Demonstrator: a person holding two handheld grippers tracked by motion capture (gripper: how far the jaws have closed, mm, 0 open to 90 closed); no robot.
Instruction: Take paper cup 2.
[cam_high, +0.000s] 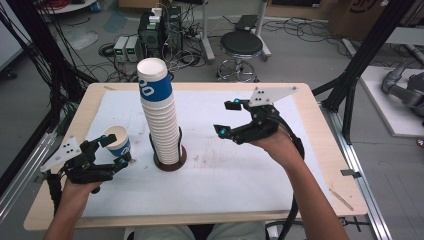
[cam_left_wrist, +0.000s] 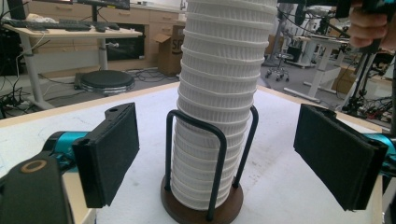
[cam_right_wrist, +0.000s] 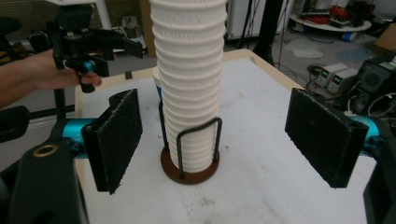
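High view, lower left of the frame: the left gripper (cam_high: 112, 150) sits low over the table (cam_high: 310, 165), its jaws spread wide and holding nothing, with a single blue-and-white paper cup (cam_high: 118, 142) standing upright on the white mat (cam_high: 225, 170) just beyond its tips; whether a tip touches the cup I cannot tell. At the centre of the frame a tall stack of paper cups (cam_high: 161, 120) rises out of a round wooden base with a black wire holder (cam_high: 170, 159), leaning slightly. To the right of centre the right gripper (cam_high: 227, 117) hangs above the mat, jaws also spread and empty, well apart from the stack and pointing toward it. In the left gripper view the stack (cam_left_wrist: 219, 93) fills the middle between the two black pads, near but not touching them, and the wire holder (cam_left_wrist: 205, 158) hugs its lower part. In the right gripper view the stack (cam_right_wrist: 189, 84) again stands between open pads, farther off, with the left gripper (cam_right_wrist: 100, 49) at the upper left of the frame. My reading is that cups are being taken off the stack one by one and set down on the mat, and this is the pause between cups. The next move probably calls for one gripper to close gently on the top cup near its rim while the other steadies the stack, since a careless pull could tip it.
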